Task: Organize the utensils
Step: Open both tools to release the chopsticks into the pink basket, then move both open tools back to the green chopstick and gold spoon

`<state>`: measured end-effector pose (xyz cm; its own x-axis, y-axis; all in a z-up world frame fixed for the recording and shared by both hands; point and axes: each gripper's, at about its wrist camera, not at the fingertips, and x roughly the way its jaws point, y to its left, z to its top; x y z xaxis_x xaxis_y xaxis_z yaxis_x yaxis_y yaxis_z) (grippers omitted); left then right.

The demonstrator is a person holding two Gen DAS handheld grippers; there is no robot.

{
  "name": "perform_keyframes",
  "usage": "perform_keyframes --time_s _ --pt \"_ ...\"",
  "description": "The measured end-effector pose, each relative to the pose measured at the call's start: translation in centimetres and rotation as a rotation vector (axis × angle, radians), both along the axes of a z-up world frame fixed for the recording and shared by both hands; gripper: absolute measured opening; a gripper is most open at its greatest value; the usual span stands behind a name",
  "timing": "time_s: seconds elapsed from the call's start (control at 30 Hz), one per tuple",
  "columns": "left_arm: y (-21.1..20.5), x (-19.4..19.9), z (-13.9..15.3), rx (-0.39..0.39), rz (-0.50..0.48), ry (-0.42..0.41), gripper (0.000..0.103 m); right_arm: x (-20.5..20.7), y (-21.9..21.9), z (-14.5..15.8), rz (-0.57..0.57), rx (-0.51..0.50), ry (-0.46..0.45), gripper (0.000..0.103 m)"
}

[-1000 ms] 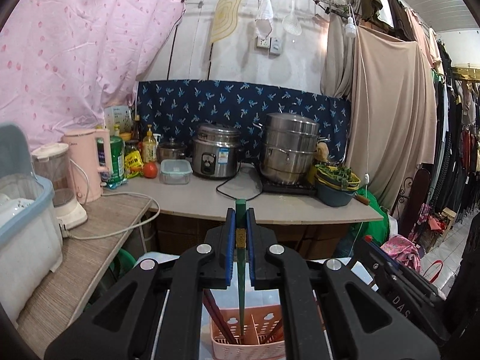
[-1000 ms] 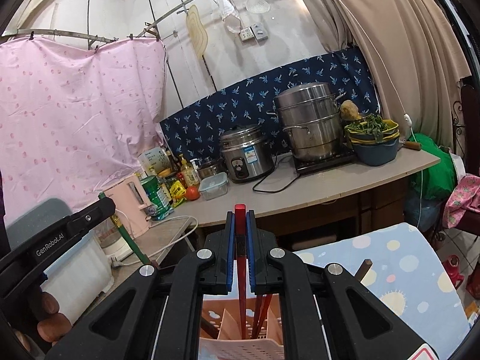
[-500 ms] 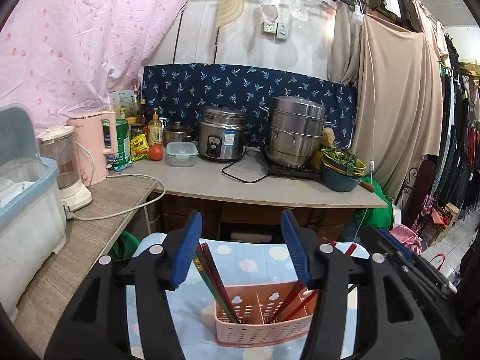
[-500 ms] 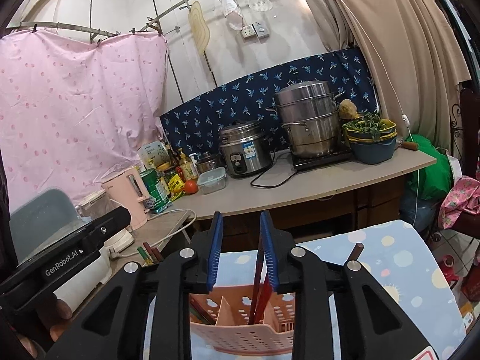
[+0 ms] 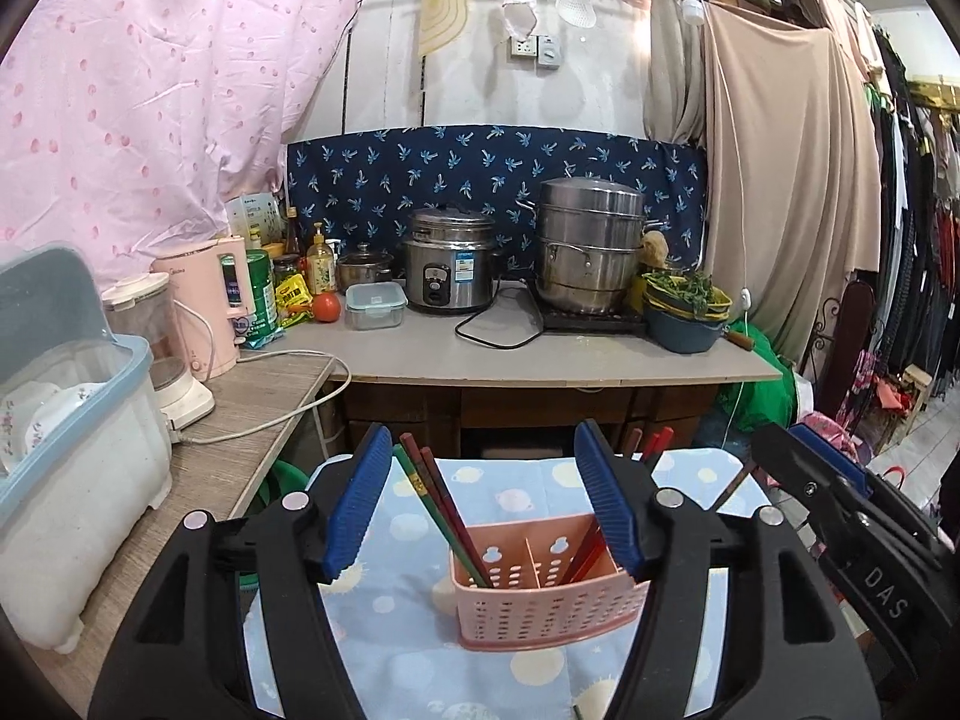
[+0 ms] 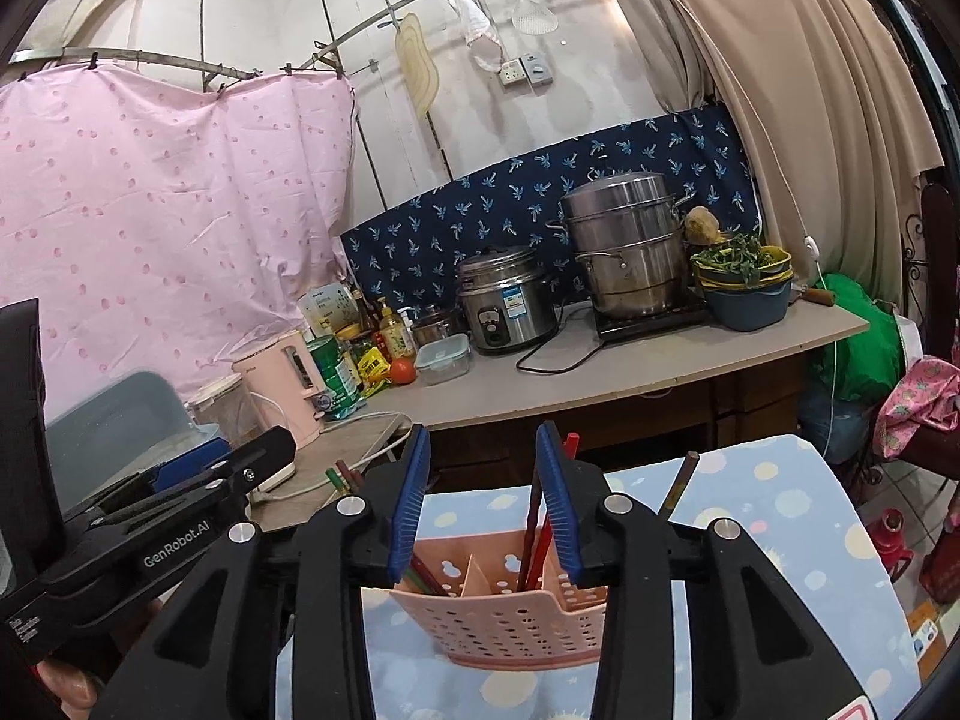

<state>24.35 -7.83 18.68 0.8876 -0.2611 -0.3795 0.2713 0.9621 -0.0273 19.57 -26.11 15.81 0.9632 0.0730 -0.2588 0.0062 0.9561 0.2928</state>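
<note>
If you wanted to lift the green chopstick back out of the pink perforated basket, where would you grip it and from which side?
I would grip the green chopstick on its bare upper shaft, well above the rim of the pink perforated plastic basket, coming from above and closing across its width. It leans left out of the left compartment beside dark red chopsticks, so pull along its tilt. The left gripper is open.

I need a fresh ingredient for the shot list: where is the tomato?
In the left wrist view the tomato sits on the counter's left part, between a yellow packet and a lidded clear container.
</note>
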Motion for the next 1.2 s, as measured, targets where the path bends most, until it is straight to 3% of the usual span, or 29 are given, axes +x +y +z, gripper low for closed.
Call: perform_keyframes --time_s 0.23,0.5,0.87,1.2 --pt "0.2 -2.6 0.0 0.037 0.001 0.002 0.060 -3.1 1.3 0.1 0.021 -0.016 0.005 0.038" --pt "1.7 -5.7 -2.4 0.060 -0.010 0.090 0.060 -7.9 2.2 -2.7 0.043 -0.017 0.081 0.038" --pt "4.8 -9.3 -10.2 0.069 -0.009 0.305 0.060 -14.3 1.8 -9.9 0.037 0.061 0.249 0.038" --pt "6.9 -13.0 -17.4 0.084 0.017 0.429 0.060 -18.7 2.3 -18.0 0.017 0.119 0.421 0.038"
